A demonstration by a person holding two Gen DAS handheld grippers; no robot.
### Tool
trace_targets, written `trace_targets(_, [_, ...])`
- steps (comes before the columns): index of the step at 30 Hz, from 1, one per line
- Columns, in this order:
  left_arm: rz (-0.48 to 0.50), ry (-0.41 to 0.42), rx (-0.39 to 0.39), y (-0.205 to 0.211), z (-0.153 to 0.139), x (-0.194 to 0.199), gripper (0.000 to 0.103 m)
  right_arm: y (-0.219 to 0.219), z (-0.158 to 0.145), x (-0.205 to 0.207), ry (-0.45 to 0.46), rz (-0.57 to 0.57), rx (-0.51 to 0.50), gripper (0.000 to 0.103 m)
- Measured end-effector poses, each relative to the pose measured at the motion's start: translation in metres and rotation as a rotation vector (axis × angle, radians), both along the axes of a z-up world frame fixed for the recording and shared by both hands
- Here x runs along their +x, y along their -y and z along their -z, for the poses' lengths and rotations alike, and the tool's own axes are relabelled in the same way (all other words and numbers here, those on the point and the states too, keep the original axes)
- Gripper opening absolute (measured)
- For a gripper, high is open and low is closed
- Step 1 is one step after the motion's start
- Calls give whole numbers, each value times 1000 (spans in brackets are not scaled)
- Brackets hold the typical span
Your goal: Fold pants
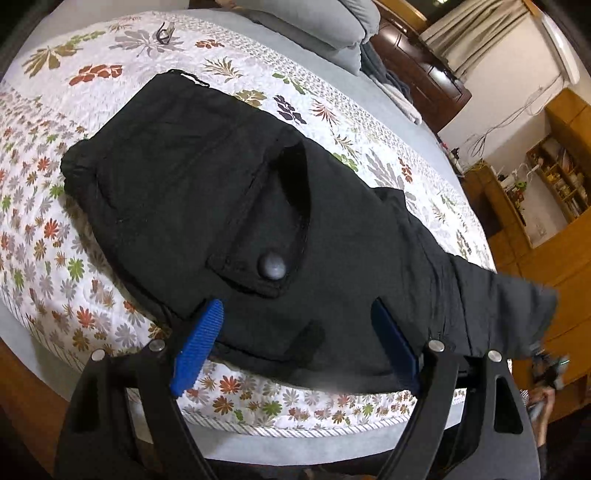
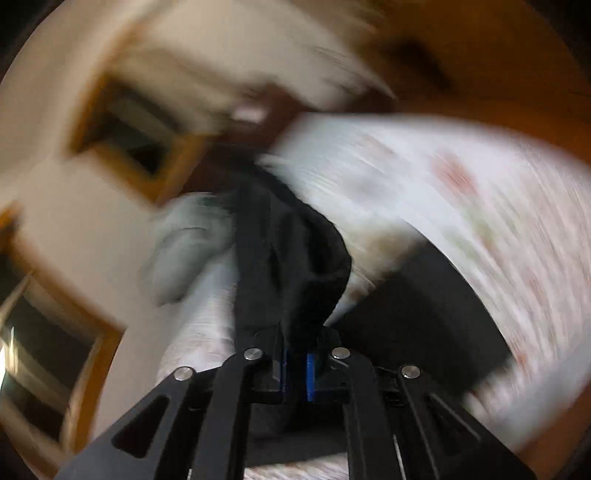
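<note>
Black pants (image 1: 229,184) lie on a floral quilt (image 1: 55,229), waistband far left, a flap pocket with a round button (image 1: 271,265) in the middle, the legs stretched right and lifted off the bed edge (image 1: 517,306). My left gripper (image 1: 295,321) is open over the near edge of the pants, blue pads (image 1: 199,343) apart and holding nothing. In the blurred right wrist view my right gripper (image 2: 295,354) is shut on black pants fabric (image 2: 291,258), which rises from the jaws.
Grey pillows (image 1: 314,29) lie at the bed's head, a small dark object (image 1: 164,33) on the quilt at the far side. A dark cabinet (image 1: 421,70) and wooden shelves (image 1: 561,177) stand to the right. The bed's grey edge (image 1: 295,446) is near me.
</note>
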State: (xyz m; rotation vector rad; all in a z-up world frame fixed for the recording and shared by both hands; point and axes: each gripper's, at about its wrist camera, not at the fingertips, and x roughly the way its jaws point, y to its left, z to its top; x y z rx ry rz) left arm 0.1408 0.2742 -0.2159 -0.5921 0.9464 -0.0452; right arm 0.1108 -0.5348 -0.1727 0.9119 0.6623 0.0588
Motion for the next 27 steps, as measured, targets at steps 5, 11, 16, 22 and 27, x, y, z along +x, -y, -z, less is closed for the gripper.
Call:
trace_targets(5, [11, -28, 58, -1, -9, 5, 83, 16, 61, -13, -78, 22, 98, 28])
trace_targets(11, [-61, -15, -172, -6, -5, -11, 85, -12, 61, -14, -89, -26, 163, 73])
trace_targets(16, [-49, 6, -371, 11, 6, -19, 89, -58, 80, 15, -106, -143, 188, 73])
trace_targets(22, [-48, -55, -434, 35, 29, -5, 89, -92, 77, 28, -120, -161, 222, 84])
trace_targets(27, [-74, -65, -435, 41, 37, 4, 89, -106, 75, 30, -139, -175, 233, 84])
